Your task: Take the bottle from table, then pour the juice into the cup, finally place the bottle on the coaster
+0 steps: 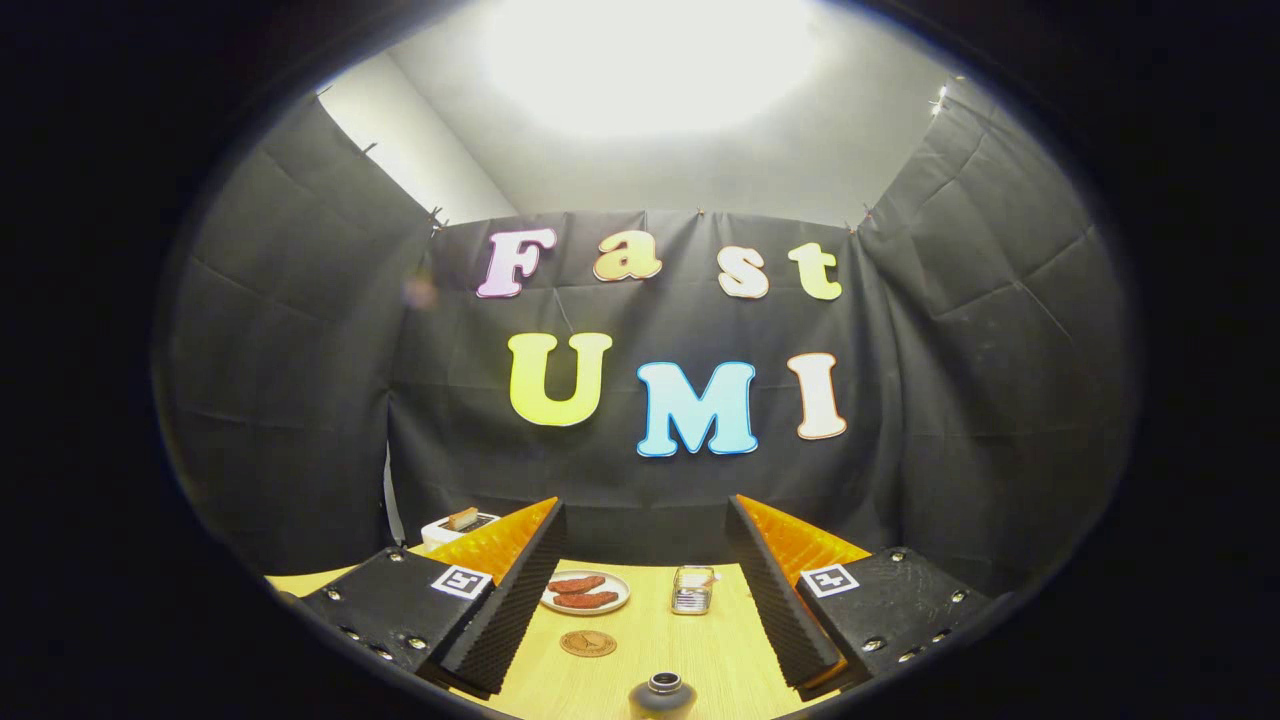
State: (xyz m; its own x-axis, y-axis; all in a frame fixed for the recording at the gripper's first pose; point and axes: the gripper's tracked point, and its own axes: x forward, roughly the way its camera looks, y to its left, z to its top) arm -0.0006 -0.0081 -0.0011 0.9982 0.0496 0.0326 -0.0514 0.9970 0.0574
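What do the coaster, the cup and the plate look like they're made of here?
Coaster: probably wood or cork, a flat matte brown disc with a faint engraved mark.
Cup: looks like clear glass, see-through with bright glints.
Plate: likely glazed ceramic, white and smooth, though plastic is possible.
The gripper is open, its fingers spread either side of them.

Bottle (662, 695) body cut off below.
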